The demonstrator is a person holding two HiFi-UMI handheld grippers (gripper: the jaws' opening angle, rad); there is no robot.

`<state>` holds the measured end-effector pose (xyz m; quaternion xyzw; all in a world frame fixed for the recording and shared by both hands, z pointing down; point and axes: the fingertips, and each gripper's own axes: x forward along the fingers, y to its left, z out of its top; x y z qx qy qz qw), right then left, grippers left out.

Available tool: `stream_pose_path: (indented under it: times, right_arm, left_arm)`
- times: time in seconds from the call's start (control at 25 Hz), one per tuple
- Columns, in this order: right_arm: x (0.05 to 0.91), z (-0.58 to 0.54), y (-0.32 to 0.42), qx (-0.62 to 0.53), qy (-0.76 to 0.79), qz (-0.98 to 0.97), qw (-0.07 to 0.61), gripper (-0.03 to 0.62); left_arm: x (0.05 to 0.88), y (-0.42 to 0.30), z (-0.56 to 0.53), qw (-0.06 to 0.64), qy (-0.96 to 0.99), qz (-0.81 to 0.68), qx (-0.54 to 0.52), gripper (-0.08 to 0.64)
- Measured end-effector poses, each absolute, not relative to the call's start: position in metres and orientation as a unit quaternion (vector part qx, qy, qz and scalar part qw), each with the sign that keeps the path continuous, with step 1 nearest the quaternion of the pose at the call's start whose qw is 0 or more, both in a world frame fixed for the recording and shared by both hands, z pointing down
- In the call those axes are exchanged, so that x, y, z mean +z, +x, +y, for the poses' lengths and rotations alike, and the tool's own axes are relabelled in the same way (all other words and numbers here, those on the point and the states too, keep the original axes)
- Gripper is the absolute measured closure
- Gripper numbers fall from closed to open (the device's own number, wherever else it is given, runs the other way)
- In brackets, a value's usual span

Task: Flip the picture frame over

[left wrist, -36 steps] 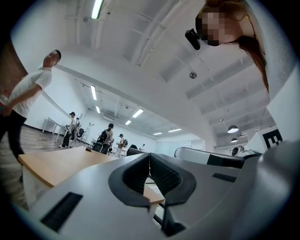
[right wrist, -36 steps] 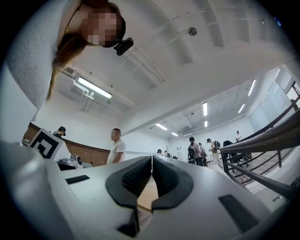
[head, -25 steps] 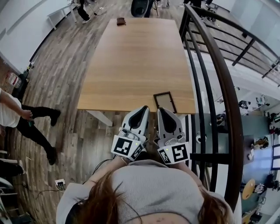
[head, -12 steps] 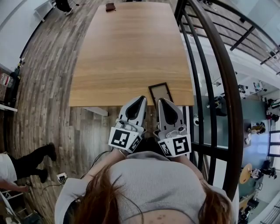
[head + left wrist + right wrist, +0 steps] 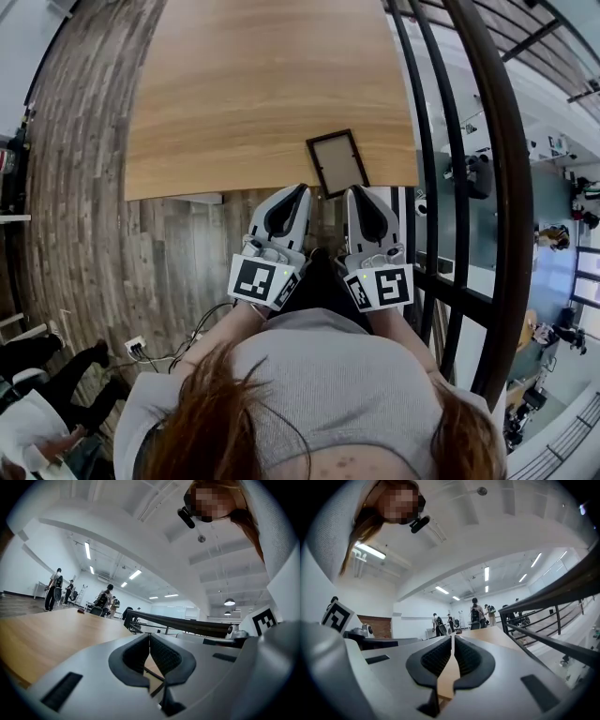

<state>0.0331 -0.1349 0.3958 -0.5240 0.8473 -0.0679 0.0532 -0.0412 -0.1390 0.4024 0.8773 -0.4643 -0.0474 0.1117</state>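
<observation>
1. frame (image 5: 337, 161) lies flat on the table (image 5: 253, 84), close to its near edge and towards the right corner, just ahead of both grippers and touched by neither.
2. left gripper (image 5: 300, 189) points level, jaws closed tip to tip with nothing held. in the left gripper view its ribbed pads (image 5: 136, 654) meet at the front, and only table wood shows through the slot behind them.
3. right gripper (image 5: 354, 191) sits just beside the left one, also level. its jaws are pressed together and empty, and its pads (image 5: 438, 658) touch along the middle line.
4. in the head view the frame's near edge falls between the two gripper tips, which sit at the table's edge.
5. the frame has a dark border and a paler middle. which face is up i cannot say for sure at this size.
6. a dark curved railing (image 5: 473, 159) runs along the table's right side.
7. plank floor (image 5: 84, 234) lies to the left of the table.
8. people (image 5: 55, 590) stand past the table's far end.
</observation>
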Motion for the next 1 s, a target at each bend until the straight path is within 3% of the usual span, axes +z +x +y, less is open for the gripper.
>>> stream_pose_path:
  times: [0.16,0.28,0.44,0.56,0.72,1.0]
  right_arm:
    - [0.439,-0.135,0.044,-0.124,-0.527,0.84,0.035,0.575]
    - [0.48,-0.138,0.057,-0.239,-0.542,0.804,0.052,0.574]
    - [0.521,-0.137,0.063,-0.391,-0.524,0.747,0.124,0.572]
    - [0.538,-0.136,0.064,-0.435,-0.505,0.728,0.159,0.568]
    - [0.556,-0.148,0.064,-0.51,-0.48,0.674,0.235,0.454]
    - [0.569,-0.169,0.065,-0.563,-0.454,0.614,0.317,0.449]
  left_arm:
    - [0.421,-0.036,-0.134,0.111,0.879,-0.463,-0.029,0.554]
    - [0.43,-0.034,-0.132,0.117,0.878,-0.463,-0.022,0.554]
    - [0.431,-0.032,-0.128,0.118,0.878,-0.464,-0.02,0.554]
    - [0.433,-0.03,-0.125,0.12,0.879,-0.461,-0.02,0.554]
    - [0.434,-0.031,-0.124,0.121,0.879,-0.462,-0.016,0.554]
    - [0.432,-0.032,-0.124,0.119,0.879,-0.462,-0.01,0.554]
